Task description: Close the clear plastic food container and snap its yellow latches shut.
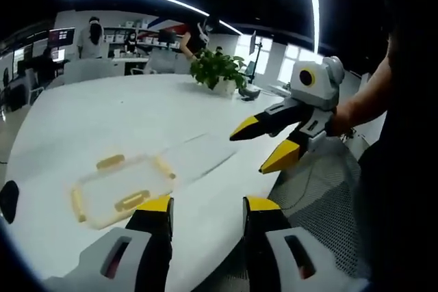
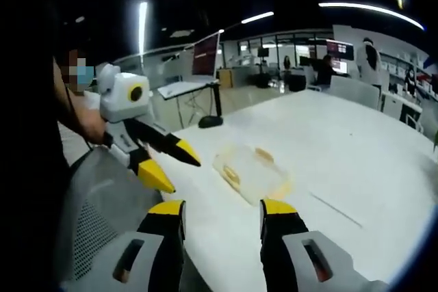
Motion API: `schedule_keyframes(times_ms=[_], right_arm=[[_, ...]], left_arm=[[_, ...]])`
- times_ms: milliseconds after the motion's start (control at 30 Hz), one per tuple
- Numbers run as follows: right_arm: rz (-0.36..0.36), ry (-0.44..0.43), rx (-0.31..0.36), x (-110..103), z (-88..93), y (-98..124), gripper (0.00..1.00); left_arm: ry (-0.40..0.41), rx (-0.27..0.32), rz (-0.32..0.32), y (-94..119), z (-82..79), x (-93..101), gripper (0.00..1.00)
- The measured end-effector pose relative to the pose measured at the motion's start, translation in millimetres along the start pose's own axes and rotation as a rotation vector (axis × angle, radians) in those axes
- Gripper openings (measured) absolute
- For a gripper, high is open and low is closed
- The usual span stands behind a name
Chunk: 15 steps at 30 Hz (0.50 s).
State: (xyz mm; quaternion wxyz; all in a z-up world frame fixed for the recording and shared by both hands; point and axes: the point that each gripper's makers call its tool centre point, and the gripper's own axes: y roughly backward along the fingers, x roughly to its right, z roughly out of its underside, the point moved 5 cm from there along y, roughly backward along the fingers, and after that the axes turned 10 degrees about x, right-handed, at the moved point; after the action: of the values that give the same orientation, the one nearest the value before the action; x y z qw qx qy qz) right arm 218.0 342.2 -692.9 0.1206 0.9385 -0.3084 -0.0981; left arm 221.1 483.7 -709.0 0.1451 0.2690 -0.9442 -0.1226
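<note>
The clear plastic container (image 1: 116, 189) lies on the white table (image 1: 102, 114), with yellow latches (image 1: 132, 200) along its sides. A faint clear flat shape (image 1: 198, 152), perhaps its lid, lies just to its right. My left gripper (image 1: 209, 204) is open, above the table's near edge and right of the container. My right gripper (image 1: 251, 152) comes in from the right, open and held in the air beyond the container. In the right gripper view the container (image 2: 253, 172) lies just past my open right gripper (image 2: 222, 208). The left gripper (image 2: 181, 174) hangs open to the container's left.
A potted plant (image 1: 217, 72) stands at the table's far side. A grey mesh chair (image 1: 321, 196) (image 2: 102, 203) sits at the table's edge, beside the person holding the grippers. Desks, monitors and people fill the office behind.
</note>
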Motion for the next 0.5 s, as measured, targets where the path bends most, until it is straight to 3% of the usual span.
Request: schedule_keyframes(times_ms=[267, 500], right_arm=[[-0.001, 0.01, -0.002, 3.4, -3.5, -10.4, 0.43], [0.004, 0.023, -0.018, 6.4, -0.9, -14.9, 0.43]], left_arm=[[0.013, -0.016, -0.008, 2.7, 1.4, -13.5, 0.39], [0.01, -0.044, 0.026, 2.9, 2.3, -18.7, 0.39]])
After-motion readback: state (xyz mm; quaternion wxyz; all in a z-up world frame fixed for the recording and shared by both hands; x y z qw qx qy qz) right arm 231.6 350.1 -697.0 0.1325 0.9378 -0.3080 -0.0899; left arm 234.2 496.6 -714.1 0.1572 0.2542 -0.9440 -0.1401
